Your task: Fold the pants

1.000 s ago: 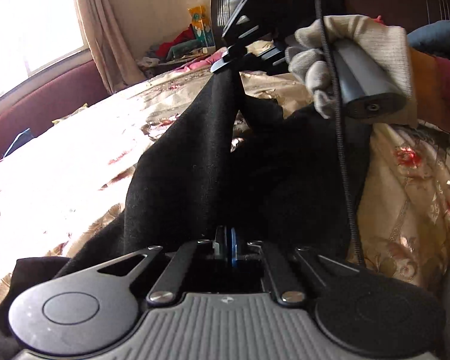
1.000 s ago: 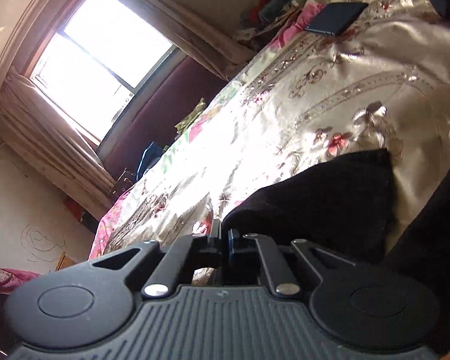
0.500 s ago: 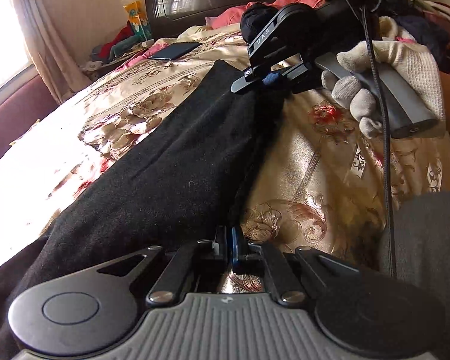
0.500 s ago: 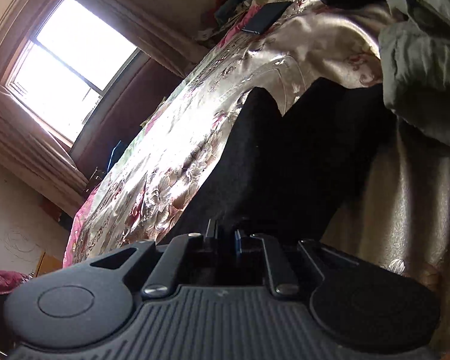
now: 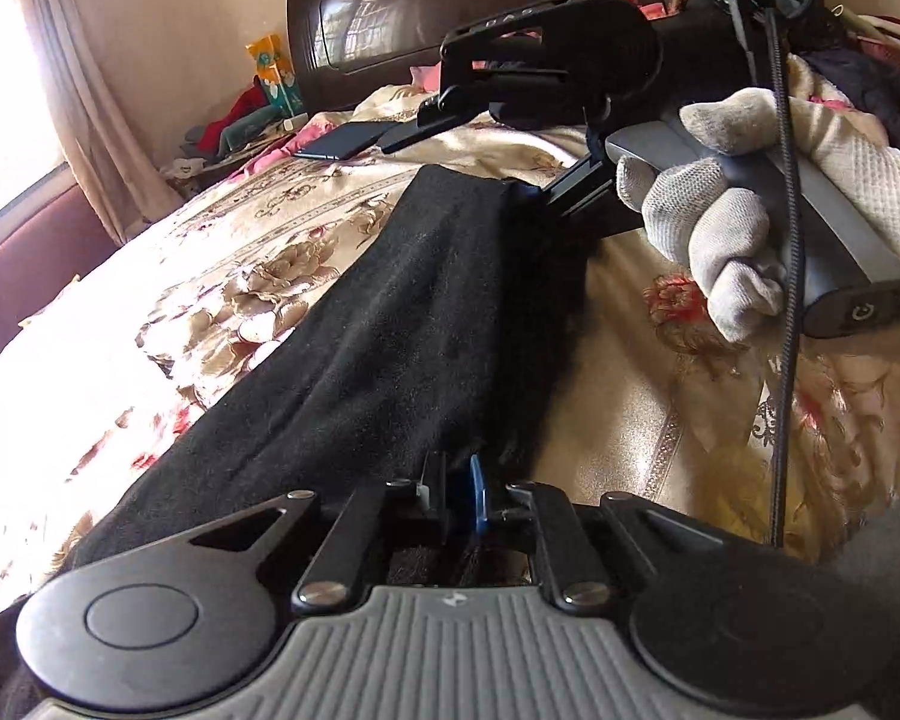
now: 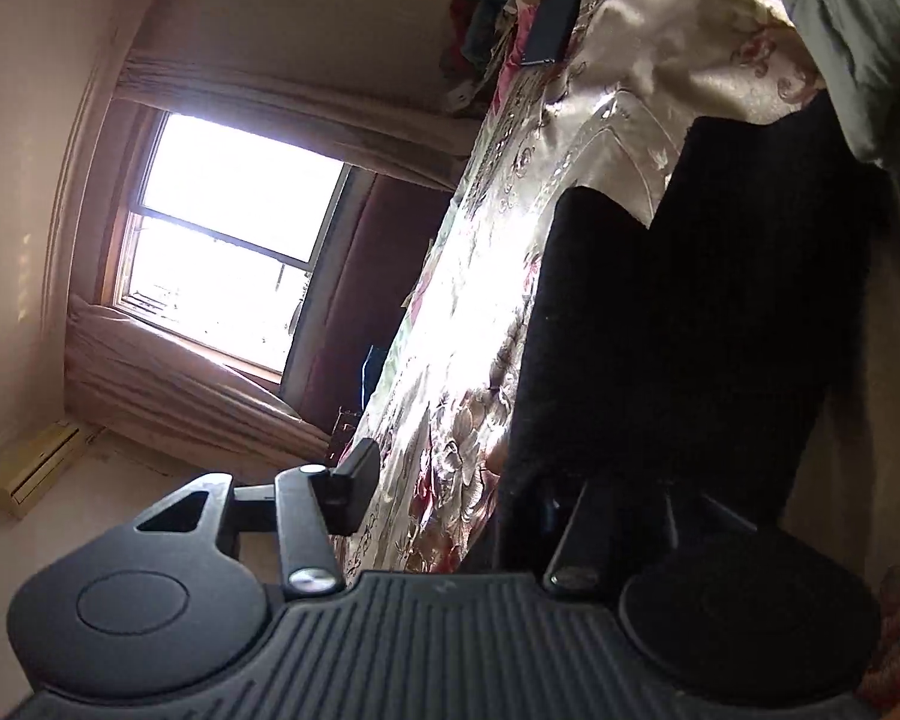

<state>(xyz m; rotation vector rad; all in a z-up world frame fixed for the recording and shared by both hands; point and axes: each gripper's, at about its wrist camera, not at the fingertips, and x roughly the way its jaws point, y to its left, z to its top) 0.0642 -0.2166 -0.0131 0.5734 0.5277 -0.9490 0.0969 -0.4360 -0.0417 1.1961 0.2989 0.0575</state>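
Observation:
Black pants lie stretched in a long band on the floral bedspread. My left gripper is shut on the near end of the pants. In the left wrist view my right gripper, held by a gloved hand, sits at the far end of the pants with its fingers spread wide, one above the cloth. In the right wrist view the pants lie flat and my right gripper is open; one finger is hidden against the dark cloth.
A dark phone or tablet lies on the bed near the dark headboard. Clothes are piled at the bedside and at the right. A curtained window is on the left.
My right gripper has opened and let go of the far end of the pants. The pants have been lowered and now lie flat along the bed. My left gripper stays shut.

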